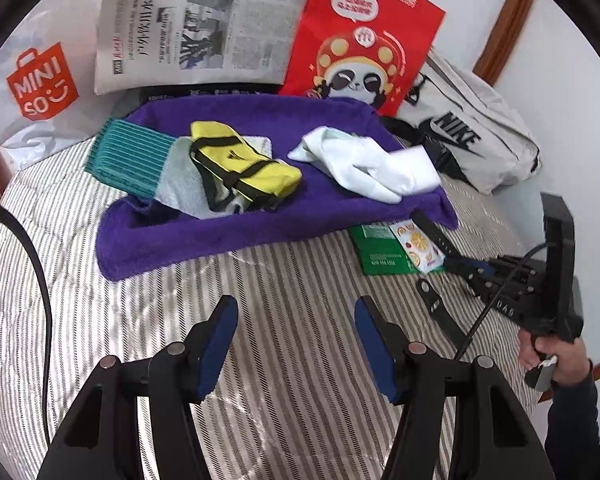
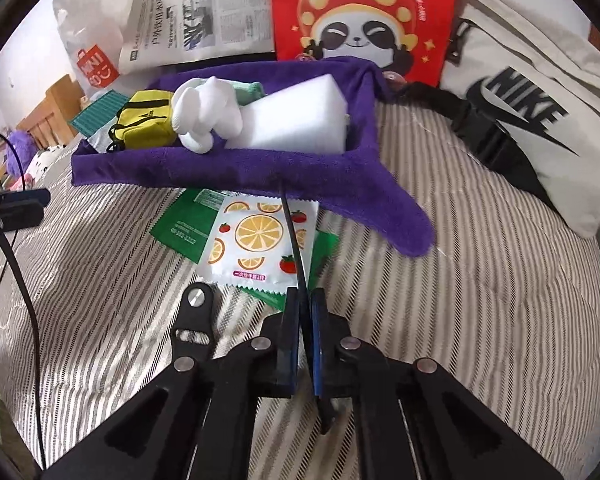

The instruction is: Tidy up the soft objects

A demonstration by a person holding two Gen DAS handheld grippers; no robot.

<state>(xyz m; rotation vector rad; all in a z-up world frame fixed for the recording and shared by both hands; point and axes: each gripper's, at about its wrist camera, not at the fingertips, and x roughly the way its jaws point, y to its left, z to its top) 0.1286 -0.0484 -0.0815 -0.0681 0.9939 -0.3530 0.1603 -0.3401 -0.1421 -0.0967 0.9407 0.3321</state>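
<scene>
Right gripper [image 2: 305, 300] is pinched shut on a thin black strap [image 2: 290, 232]. The strap runs up from between its two fingers, across the fruit packet [image 2: 252, 248], to the edge of the purple tray [image 2: 220, 168]. Its other end, with the round metal stud, lies on the bed [image 2: 460, 280] just left of the fingers.

Left gripper [image 1: 296, 308] is half open with nothing in it. It hangs over the striped bed in front of the tray, well apart from the strap.

A lot looks done. The tray already holds a yellow bag [image 2: 144, 120], a white glove [image 2: 204, 116], a white sponge [image 2: 296, 120] and a teal cloth [image 1: 128, 152].

Some things are not put away yet. I think the strap has to go in next. The tray is near, just past the packets, so it is a short trip. The fruit packet and the green packet [image 2: 184, 228] under it lie on the bed, touching the front of the tray. I cannot tell if they belong in it too.
</scene>
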